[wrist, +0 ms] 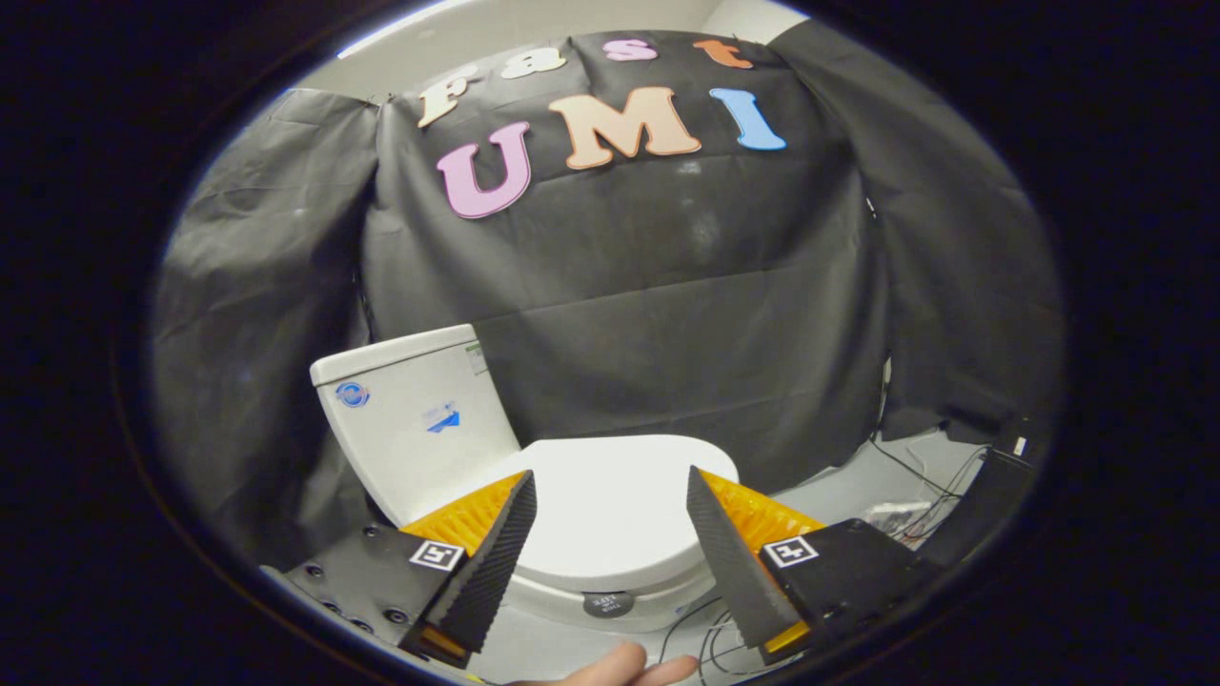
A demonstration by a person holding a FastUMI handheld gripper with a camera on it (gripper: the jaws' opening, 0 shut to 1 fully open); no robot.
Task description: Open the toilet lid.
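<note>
Cables (920, 476) lie right of the toilet; the gripper (610, 500) is spread wide, empty, above the closed lid (610, 505).

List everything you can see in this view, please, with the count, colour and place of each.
Toilet lid: one, white, closed, beyond and between the fingers.
Tank: one, white, upright behind the lid.
Stickers: a few, mostly blue, on the tank.
Round cap: one, dark, on the toilet front under the lid.
Cables: several, dark, on the pale floor beside the toilet.
Gripper: one, fingers open, apart from the lid.
Hand: one, fingertips below the gripper.
</note>
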